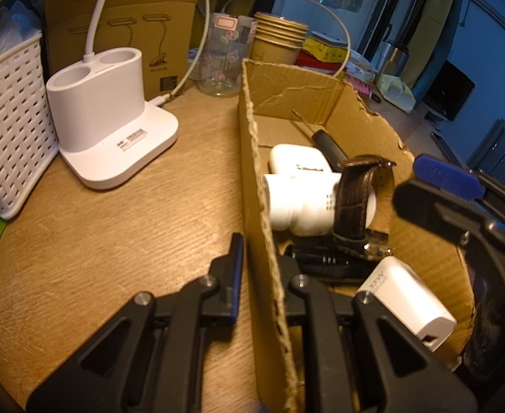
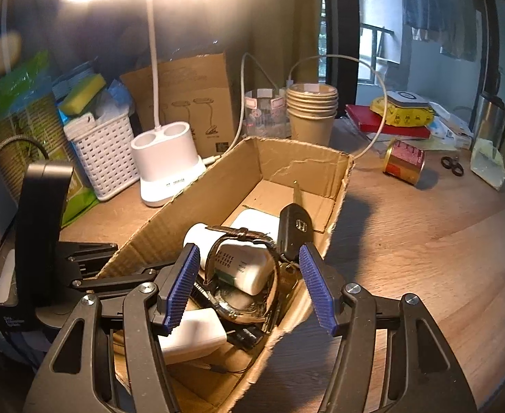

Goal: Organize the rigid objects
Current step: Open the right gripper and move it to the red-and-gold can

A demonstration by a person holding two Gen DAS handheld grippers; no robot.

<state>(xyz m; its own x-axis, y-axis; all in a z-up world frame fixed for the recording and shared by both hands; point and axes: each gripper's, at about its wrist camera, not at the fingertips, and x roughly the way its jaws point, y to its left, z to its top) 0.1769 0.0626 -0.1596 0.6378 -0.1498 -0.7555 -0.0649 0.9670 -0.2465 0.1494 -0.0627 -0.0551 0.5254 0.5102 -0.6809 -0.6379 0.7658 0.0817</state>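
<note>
Left gripper (image 1: 264, 268) at bottom centre of its view: fingers nearly together, pinching the near cardboard wall of the box (image 1: 252, 158), one finger outside, one inside. Right gripper (image 2: 249, 289) low in its own view, blue ribbed pads (image 2: 180, 287) spread wide, holding nothing, poised over the box's near end above a brown-strap watch (image 2: 242, 275). The watch is looped around a white bottle (image 2: 238, 261) lying on its side in the box's middle. Beside it, right: black car key (image 2: 295, 232). Lower left in box: white charger (image 2: 194, 335). Beyond, upper left: white lamp base (image 2: 166, 161), white basket (image 2: 103, 151). Paper cups (image 2: 311, 112) upper centre; can (image 2: 404, 161) on its side, right.
</note>
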